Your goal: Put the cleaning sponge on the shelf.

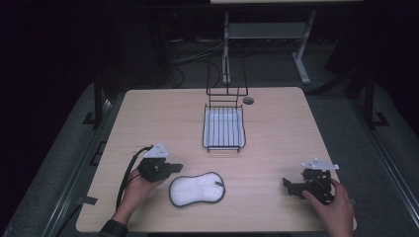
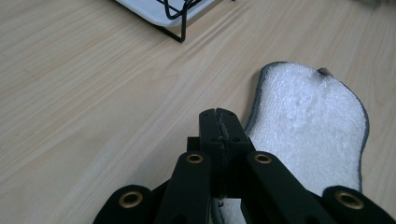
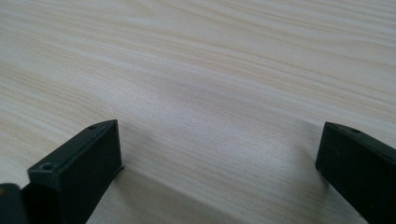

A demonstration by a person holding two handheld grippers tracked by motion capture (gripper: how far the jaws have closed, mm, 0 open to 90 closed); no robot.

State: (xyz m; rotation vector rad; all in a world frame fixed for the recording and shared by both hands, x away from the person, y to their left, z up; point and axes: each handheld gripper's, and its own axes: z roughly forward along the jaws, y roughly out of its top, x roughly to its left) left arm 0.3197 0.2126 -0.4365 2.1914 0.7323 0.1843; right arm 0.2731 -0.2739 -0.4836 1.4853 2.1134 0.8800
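A black wire rack (image 1: 224,127) sits on a white tray (image 1: 224,144) toward the far middle of the wooden bench (image 1: 163,118). Just beside the rack's far right corner lies 1 small round grey disc (image 1: 248,100)

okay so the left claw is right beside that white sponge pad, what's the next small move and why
Probably open the left claw and ease it over the near edge of the white pad. Its jaws are pressed together with nothing between them, and the pad lies flat on the table just beside its tip, so it cannot grip as it stands.
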